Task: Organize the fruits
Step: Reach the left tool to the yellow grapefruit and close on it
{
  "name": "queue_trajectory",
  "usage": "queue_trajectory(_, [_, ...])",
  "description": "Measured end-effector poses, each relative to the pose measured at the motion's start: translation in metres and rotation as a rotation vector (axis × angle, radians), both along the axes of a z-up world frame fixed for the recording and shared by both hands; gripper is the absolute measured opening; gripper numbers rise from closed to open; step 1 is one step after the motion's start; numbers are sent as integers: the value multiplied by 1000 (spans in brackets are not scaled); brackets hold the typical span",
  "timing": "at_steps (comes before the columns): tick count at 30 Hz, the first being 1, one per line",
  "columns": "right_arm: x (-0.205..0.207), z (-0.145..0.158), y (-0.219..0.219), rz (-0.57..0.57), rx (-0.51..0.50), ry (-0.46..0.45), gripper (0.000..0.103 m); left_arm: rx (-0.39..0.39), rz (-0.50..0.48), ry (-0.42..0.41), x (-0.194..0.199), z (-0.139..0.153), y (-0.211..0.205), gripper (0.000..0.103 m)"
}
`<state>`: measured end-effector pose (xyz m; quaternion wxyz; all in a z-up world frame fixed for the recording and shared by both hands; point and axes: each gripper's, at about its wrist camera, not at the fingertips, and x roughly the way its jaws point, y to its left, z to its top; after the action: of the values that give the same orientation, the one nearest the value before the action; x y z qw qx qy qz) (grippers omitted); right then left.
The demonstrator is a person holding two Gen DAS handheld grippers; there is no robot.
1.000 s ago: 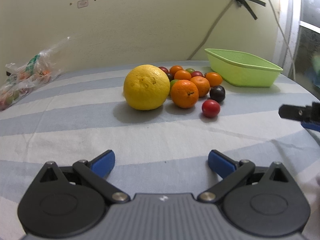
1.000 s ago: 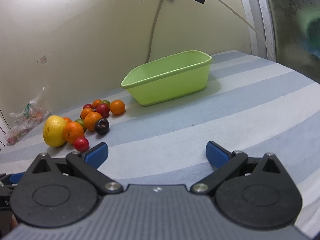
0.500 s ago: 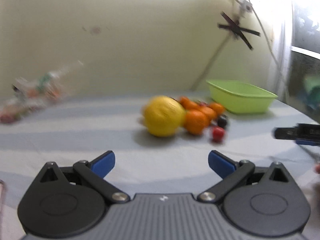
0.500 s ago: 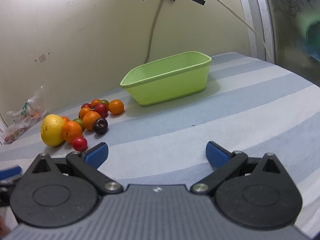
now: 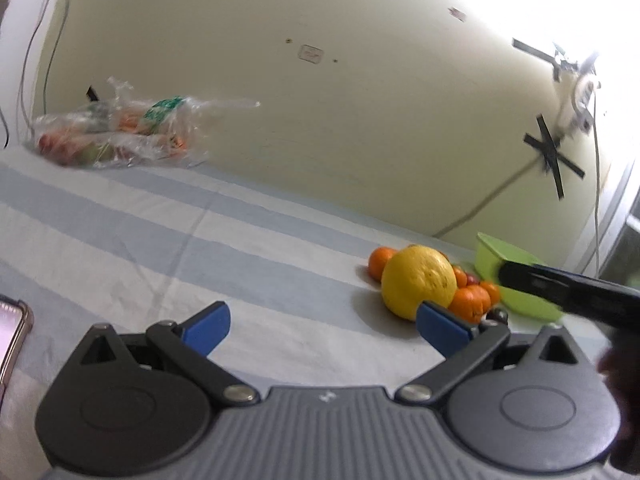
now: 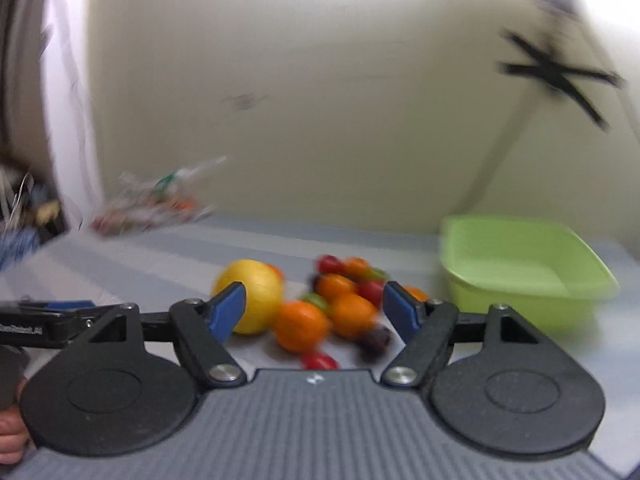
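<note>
A pile of fruit lies on the striped cloth: a big yellow citrus (image 6: 252,292), oranges (image 6: 300,326), a small red tomato (image 6: 318,360), a dark plum (image 6: 374,342). A light green basket (image 6: 520,276) stands empty to its right. My right gripper (image 6: 314,308) hovers short of the pile, its jaws closing with nothing gripped between them. In the left wrist view the yellow citrus (image 5: 418,288) sits at the right, behind the right fingertip of my open, empty left gripper (image 5: 324,326). One of the right gripper's dark fingers (image 5: 560,292) crosses in front of the basket (image 5: 490,260).
A clear plastic bag of produce (image 5: 120,136) lies at the far left against the wall. A phone (image 5: 10,332) pokes in at the left edge. Cables hang down the wall behind the basket. Bare striped cloth (image 5: 200,240) stretches ahead of the left gripper.
Both views have swung and rolled. The fruit pile slid to the right in the left wrist view and now lies straight ahead of the right gripper, whose jaws are narrower.
</note>
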<state>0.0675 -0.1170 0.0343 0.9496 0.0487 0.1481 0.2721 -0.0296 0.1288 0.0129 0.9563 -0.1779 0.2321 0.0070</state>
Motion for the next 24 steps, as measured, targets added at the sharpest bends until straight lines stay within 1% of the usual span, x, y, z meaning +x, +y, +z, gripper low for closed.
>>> queue_trajectory(2, [27,5,17,47,13,56,77,-19,5,6,1,-1,3,103])
queue_trajectory(3, [41,7,24,62,25,91,74,-23,6,7,1,-1,4,103])
queue_trajectory(5, [67,8,32,100,69,181,66,-34,11,0,1,-1,5,103])
queue_trajectory(7, [88,7,39,136,120,277,49,-47,16,-9,-1,-1,7,103])
queue_trajectory(8, [93,6,42,151,136,315,47,-62,15,-19,-2,-1,9,103])
queue_trajectory(9, [91,5,42,147,142,316,46,-76,12,-27,-3,-1,11,103])
queue_trajectory(12, [63,11,46,179,123,269,45,-157,2,-52,-4,-1,22,103])
queue_trajectory(15, [17,13,38,298,112,185,45,-277,-7,-65,-3,-5,37,103])
queue_trajectory(16, [2,11,40,326,91,155,45,-311,-16,-69,-3,-6,40,103])
queue_trajectory(17, [-15,9,44,340,53,117,45,-327,-27,-74,-2,-5,40,103])
queue_trajectory(19, [-36,4,54,352,-12,55,45,-322,-58,-86,-1,-4,36,103])
queue_trajectory(23, [-58,-5,73,370,-104,-38,46,-238,-113,-89,1,1,17,103])
queue_trajectory(24, [-57,-6,72,367,-113,-46,49,-228,-125,-87,2,2,13,103])
